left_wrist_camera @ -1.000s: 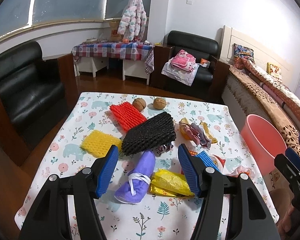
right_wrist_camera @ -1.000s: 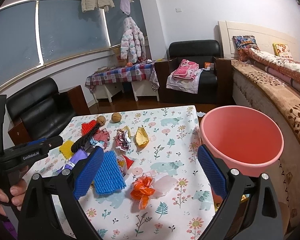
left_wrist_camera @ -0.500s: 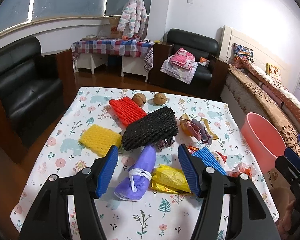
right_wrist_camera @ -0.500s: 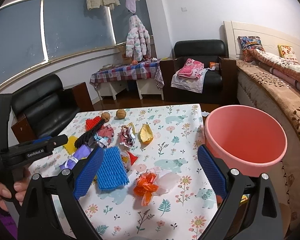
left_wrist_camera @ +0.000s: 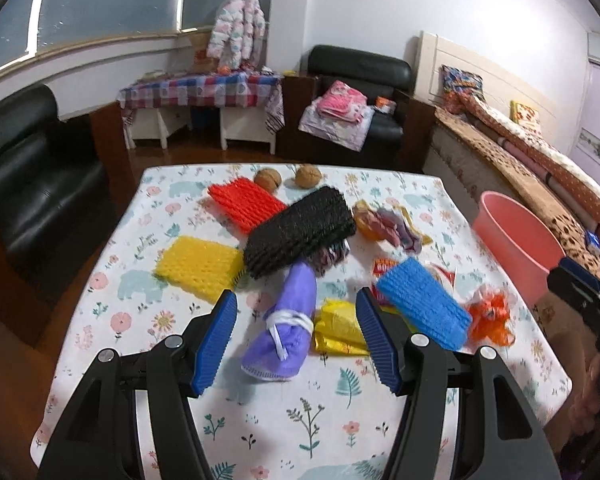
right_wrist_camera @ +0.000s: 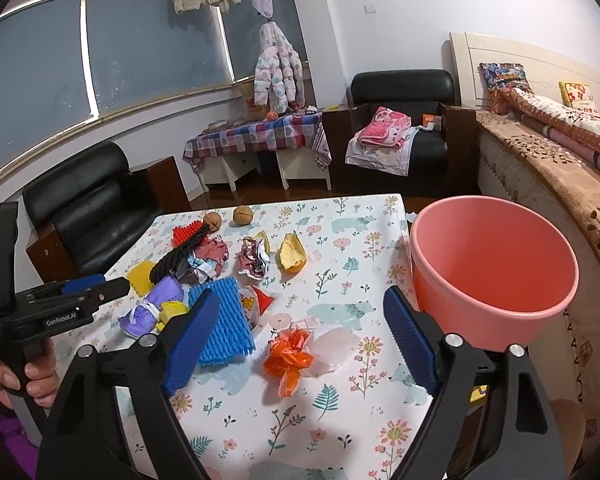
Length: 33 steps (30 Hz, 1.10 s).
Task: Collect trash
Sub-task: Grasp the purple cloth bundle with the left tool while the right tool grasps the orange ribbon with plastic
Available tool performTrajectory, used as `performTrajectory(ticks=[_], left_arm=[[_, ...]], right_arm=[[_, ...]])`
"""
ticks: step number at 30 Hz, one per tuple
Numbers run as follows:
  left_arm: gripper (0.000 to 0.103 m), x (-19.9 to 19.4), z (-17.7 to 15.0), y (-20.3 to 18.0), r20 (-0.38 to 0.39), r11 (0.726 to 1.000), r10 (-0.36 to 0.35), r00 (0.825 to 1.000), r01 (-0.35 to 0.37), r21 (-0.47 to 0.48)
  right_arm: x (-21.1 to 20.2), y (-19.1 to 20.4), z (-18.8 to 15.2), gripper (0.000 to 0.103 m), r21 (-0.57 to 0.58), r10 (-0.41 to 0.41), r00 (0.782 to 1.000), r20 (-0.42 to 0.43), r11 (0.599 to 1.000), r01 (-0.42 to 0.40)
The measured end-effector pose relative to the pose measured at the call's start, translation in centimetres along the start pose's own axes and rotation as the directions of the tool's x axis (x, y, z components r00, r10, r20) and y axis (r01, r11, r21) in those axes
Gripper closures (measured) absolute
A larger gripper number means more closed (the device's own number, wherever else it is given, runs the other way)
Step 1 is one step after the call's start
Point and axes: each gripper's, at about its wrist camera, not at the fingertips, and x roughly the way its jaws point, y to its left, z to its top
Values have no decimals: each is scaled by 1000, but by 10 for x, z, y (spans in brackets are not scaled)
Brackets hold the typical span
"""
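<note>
Trash lies on the floral table [left_wrist_camera: 284,424]: a purple tied bundle [left_wrist_camera: 290,324], a yellow wrapper [left_wrist_camera: 338,326], blue foam net [left_wrist_camera: 422,306], black foam net [left_wrist_camera: 300,236], red foam net [left_wrist_camera: 246,202], yellow foam net [left_wrist_camera: 200,266] and an orange plastic scrap [right_wrist_camera: 290,356]. A pink bucket [right_wrist_camera: 494,280] stands at the table's right edge. My left gripper [left_wrist_camera: 296,344] is open above the purple bundle. My right gripper [right_wrist_camera: 300,344] is open above the orange scrap, left of the bucket.
Two walnuts [left_wrist_camera: 288,178] sit at the far table edge. Crumpled wrappers and a peel [right_wrist_camera: 292,258] lie mid-table. A black sofa [left_wrist_camera: 24,184] stands left, a bed [right_wrist_camera: 560,160] right, an armchair [right_wrist_camera: 400,128] and a checkered bench behind.
Both grippers have lifted and tilted down a little toward the table. Both stay open; nothing was picked up.
</note>
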Motion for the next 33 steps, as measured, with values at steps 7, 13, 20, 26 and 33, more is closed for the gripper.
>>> performTrajectory(ticks=[7, 13, 20, 26, 33], left_arm=[[57, 17, -9, 14, -73, 1000, -30, 997, 31, 5], [57, 27, -18, 20, -112, 999, -36, 993, 37, 0], [57, 41, -22, 26, -162, 999, -48, 986, 45, -24], [69, 42, -23, 24, -168, 997, -72, 983, 72, -7], [81, 29, -20, 28, -148, 995, -101, 984, 102, -7]], right_arm=[[5, -3, -3, 32, 11, 8, 999, -38, 1000, -8], [9, -8, -4, 32, 34, 13, 998, -62, 999, -11], [11, -13, -5, 32, 53, 23, 995, -100, 998, -18], [14, -19, -10, 32, 64, 25, 990, -139, 998, -16], [25, -22, -15, 34, 87, 49, 981, -189, 996, -33]])
